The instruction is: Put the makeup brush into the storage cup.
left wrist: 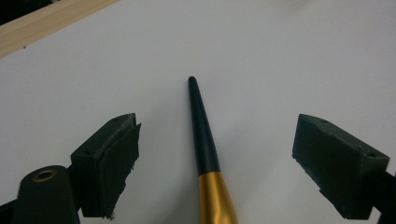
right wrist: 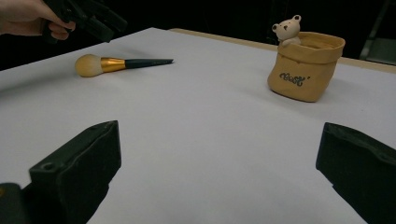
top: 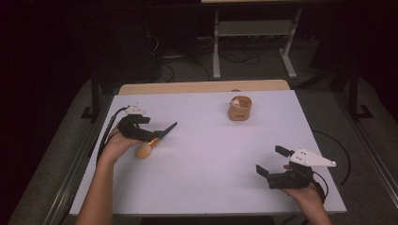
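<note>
Left forearm enters from the bottom edge of the high view and angles up toward the left part of the table; the left hand is wrapped around the body of the left gripper, whose jaws point right and slightly away from the person. In the left gripper view its two jaws stand wide apart, pads facing each other. Right hand sits near the front right corner, wrist bent, holding the right gripper with jaws aimed left and forward. In the right gripper view those jaws are spread wide, nothing between them
</note>
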Tool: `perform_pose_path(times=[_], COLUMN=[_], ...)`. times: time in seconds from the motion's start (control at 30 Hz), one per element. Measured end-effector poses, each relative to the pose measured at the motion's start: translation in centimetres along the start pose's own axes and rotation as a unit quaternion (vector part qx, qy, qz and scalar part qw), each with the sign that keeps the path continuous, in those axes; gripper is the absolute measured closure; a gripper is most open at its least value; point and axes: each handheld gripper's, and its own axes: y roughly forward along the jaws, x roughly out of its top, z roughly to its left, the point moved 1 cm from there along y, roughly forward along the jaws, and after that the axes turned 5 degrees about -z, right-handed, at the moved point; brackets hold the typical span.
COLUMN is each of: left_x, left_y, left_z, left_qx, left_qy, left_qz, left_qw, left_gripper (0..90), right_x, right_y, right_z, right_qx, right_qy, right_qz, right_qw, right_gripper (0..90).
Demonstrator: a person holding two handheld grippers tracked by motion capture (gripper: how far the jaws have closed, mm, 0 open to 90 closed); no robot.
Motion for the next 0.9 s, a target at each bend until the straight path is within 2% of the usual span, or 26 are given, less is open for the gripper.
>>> perform_pose_path(times=[0.07, 0.1, 0.17, 0.23, 0.33, 0.47, 0.6, 0.67, 0.7, 0.9], left_x=[-0.04, -0.08, -0.09, -0.04, -0.06, -0.08, -0.23, -0.27, -0.37, -0.53], left_y=[0.05, 0.04, 0.05, 0.04, 0.04, 0.02, 0.12, 0.13, 0.15, 0.26], left_z=[0.09, 0.0, 0.03, 0.11, -0.08, -0.02, -0.03, 0.06, 0.07, 0.08], left_qx=[-0.002, -0.002, -0.002, -0.001, 0.001, 0.002, 0.002, 0.002, -0.001, 0.002], left_qy=[0.004, -0.002, -0.002, 0.006, -0.002, 0.002, -0.007, -0.004, -0.01, -0.014], left_qz=[0.004, 0.007, 0.012, 0.019, 0.024, 0.039, 0.049, 0.054, 0.061, 0.07], left_qw=[1.0, 1.0, 0.9999, 0.9998, 0.9997, 0.9992, 0.9988, 0.9986, 0.9981, 0.9974], left_gripper=[14.4, 14.4, 14.4, 14.3, 14.3, 14.4, 14.4, 14.3, 14.3, 14.4], right_x=[0.0, 0.0, -0.01, 0.0, 0.0, 0.0, 0.0, 0.0, 0.01, -0.01], right_y=[0.01, 0.02, 0.02, 0.01, -0.02, 0.01, -0.01, -0.02, -0.02, -0.02], right_z=[0.01, 0.01, 0.0, -0.01, -0.02, -0.02, -0.03, -0.04, -0.04, -0.03], right_qx=[0.0, 0.0, 0.0, 0.0, -0.001, 0.0, -0.001, -0.001, -0.001, -0.001], right_qy=[-0.001, -0.001, -0.001, -0.001, -0.001, 0.0, -0.001, -0.001, -0.002, -0.002], right_qz=[0.0, 0.0, 0.0, 0.0, 0.0, 0.0, 0.0, 0.0, 0.0, 0.0], right_qw=[1.0, 1.0, 1.0, 1.0, 1.0, 1.0, 1.0, 1.0, 1.0, 1.0], right_gripper=[0.0, 0.0, 0.0, 0.0, 0.0, 0.0, 0.0, 0.0, 0.0, 0.0])
